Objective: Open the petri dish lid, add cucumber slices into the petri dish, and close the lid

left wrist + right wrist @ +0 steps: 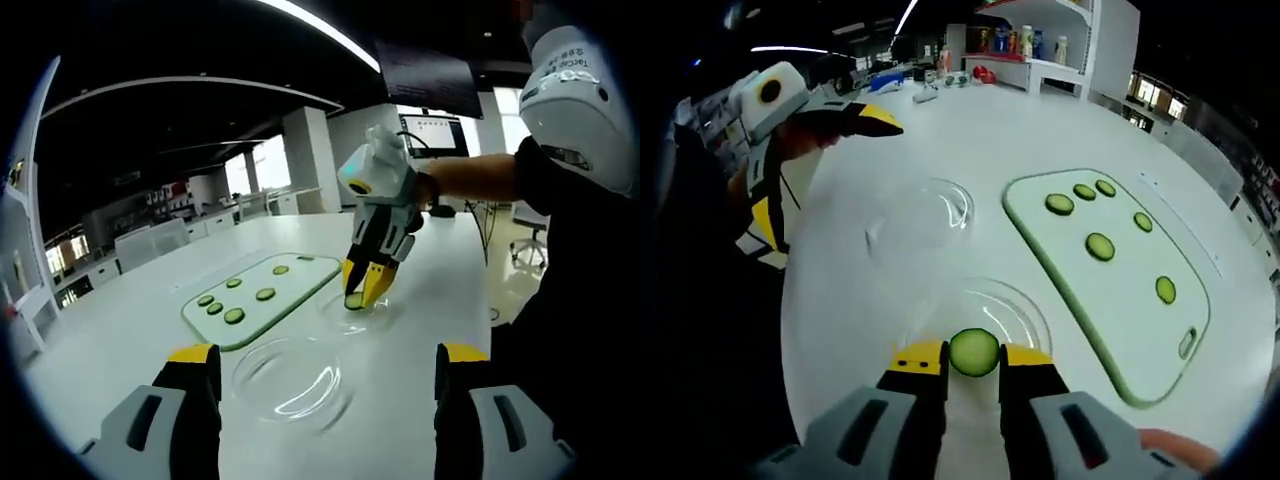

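My right gripper (974, 362) is shut on a round cucumber slice (974, 352), held just above a clear petri dish (1015, 300) on the white table. The left gripper view shows the same gripper (365, 292) tilted down over that dish (355, 318) with the slice (354, 299) at its yellow tips. A second clear glass piece, seemingly the lid (290, 382), lies flat between the jaws of my left gripper (325, 358), which stands wide open and apart from it. The lid (925, 215) sits left of the green-rimmed cutting board (1140, 330), which carries several slices (1100, 246).
The cutting board (290, 300) lies left of the dish in the left gripper view. A person's dark sleeve (560, 230) fills the right side there. Shelves with bottles (1030, 45) stand beyond the table's far end. A monitor (435, 135) sits at the back.
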Tool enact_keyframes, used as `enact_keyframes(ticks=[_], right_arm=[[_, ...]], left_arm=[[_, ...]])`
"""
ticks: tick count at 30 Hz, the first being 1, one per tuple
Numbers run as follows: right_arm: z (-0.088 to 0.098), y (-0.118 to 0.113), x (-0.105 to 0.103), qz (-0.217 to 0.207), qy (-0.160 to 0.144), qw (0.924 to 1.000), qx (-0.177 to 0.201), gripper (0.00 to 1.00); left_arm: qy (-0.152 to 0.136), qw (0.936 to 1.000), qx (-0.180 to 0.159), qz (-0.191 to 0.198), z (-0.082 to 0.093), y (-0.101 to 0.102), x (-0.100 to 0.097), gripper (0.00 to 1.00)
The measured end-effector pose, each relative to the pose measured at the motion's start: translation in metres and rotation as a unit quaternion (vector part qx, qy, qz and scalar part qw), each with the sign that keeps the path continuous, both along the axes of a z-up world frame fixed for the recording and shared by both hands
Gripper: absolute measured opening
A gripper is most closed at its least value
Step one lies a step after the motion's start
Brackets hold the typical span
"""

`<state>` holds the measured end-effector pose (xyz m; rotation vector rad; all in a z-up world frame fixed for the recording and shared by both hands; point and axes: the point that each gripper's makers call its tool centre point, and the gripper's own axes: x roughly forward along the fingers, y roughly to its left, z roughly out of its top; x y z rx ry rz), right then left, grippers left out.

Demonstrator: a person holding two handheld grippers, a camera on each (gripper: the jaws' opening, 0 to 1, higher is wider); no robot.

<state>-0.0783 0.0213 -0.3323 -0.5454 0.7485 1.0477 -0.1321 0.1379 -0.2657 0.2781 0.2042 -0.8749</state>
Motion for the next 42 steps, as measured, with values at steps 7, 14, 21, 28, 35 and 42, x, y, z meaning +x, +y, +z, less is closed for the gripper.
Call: enact_keyframes(ticks=[7, 14, 21, 28, 35, 42], right_arm=[[-0.002, 0.001, 0.0, 0.003, 0.001, 1.0, -0.001, 0.18], [-0.003, 0.003, 0.0, 0.002, 0.006, 1.0, 0.004, 0.18], [-0.007, 0.001, 0.002, 0.001, 0.008, 1.0, 0.001, 0.18], [-0.011, 0.0, 0.0, 0.003, 0.01, 0.9999, 0.001, 0.19], [-0.011, 0.001, 0.001, 0.009, 0.003, 1.0, 0.0, 0.23], [-0.002, 0.003, 0.004, 0.012, -0.013, 0.9997, 0.017, 0.3]], left_arm=[[-0.001, 1.0, 0.002, 0.002, -0.001, 0.001, -0.001, 0.88], [-0.001, 1.0, 0.003, 0.002, -0.001, 0.002, -0.002, 0.88], [0.001, 1.0, 0.003, 0.004, -0.004, 0.003, 0.0, 0.88], [0.0, 1.0, 0.003, 0.005, -0.003, 0.004, 0.0, 0.88], [0.001, 1.0, 0.003, 0.003, -0.003, 0.004, 0.0, 0.88], [0.001, 1.0, 0.003, 0.003, -0.003, 0.003, 0.001, 0.88]])
